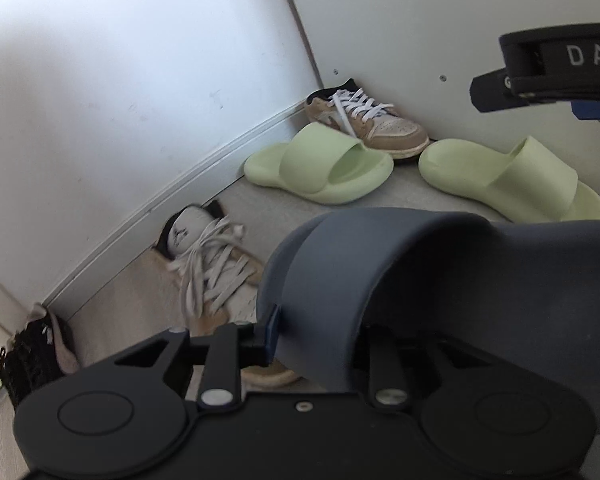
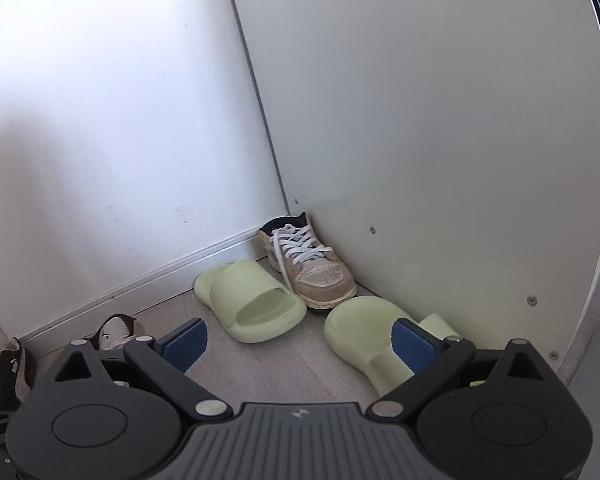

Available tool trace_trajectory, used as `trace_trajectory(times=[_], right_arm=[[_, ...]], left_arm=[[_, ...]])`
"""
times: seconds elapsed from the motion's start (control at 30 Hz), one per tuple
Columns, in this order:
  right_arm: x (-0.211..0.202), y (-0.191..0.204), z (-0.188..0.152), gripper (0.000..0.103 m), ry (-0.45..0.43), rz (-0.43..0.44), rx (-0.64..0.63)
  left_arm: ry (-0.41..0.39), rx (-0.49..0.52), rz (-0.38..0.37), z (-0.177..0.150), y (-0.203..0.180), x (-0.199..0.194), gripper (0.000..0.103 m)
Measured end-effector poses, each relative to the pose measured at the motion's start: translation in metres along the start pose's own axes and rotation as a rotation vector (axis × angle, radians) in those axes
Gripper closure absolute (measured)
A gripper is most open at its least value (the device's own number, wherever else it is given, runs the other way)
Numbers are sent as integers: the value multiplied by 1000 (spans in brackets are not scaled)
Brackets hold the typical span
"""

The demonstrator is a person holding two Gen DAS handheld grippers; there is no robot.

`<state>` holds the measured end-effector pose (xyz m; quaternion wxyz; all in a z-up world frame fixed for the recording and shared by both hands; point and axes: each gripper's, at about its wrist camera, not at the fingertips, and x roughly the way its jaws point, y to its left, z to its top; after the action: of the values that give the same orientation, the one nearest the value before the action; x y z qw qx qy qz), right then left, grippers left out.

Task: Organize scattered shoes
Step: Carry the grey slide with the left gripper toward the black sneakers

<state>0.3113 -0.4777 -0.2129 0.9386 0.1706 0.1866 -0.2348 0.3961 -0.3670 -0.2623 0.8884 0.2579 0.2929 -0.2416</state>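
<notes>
Left wrist view: the left gripper (image 1: 320,344) is clamped on a grey-blue slide (image 1: 400,280), carried above the floor.

Its strap fills the space between the fingers, with the sole running off to their right, so its long axis lies across the fingers. Ahead of the fingertips two green slides (image 1: 320,168) (image 1: 512,180) lie apart, toes turned differently, with a tan sneaker (image 1: 368,120) beyond them in the corner; its mate (image 1: 212,264) lies just left of and below the left finger. In the right wrist view the right gripper (image 2: 300,344) stands wide and empty, its right finger over the nearer green slide (image 2: 364,332), so that hand looks better placed for the green pair.
</notes>
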Motion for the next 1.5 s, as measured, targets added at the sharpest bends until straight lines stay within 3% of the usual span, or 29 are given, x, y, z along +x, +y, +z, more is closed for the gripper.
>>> trace_trajectory(times=[0.17, 0.27, 0.43, 0.67, 0.9, 1.03, 1.13, 1.27, 1.37, 1.5], right_arm=[[-1, 26, -4, 4, 1, 59, -7], [0, 40, -7, 4, 14, 99, 2], [6, 58, -13, 4, 59, 147, -4], [14, 63, -15, 4, 90, 160, -11], [30, 66, -22, 4, 147, 176, 5], [29, 75, -27, 4, 163, 209, -10], [25, 82, -30, 4, 168, 222, -35], [21, 87, -35, 4, 187, 235, -28], [20, 94, -40, 4, 212, 250, -18], [13, 106, -46, 4, 238, 270, -16]], left_arm=[[54, -24, 66, -33, 28, -17, 77], [111, -86, 128, -50, 54, -7, 77], [100, -167, 229, -46, 76, 21, 77], [185, -194, 374, -51, 88, 71, 76], [190, -165, 504, -71, 108, 74, 75], [228, -199, 568, -83, 126, 71, 75], [299, -247, 608, -101, 148, 69, 74], [335, -300, 581, -121, 168, 59, 70], [305, -281, 505, -126, 167, 45, 43], [276, -309, 414, -131, 165, 30, 38]])
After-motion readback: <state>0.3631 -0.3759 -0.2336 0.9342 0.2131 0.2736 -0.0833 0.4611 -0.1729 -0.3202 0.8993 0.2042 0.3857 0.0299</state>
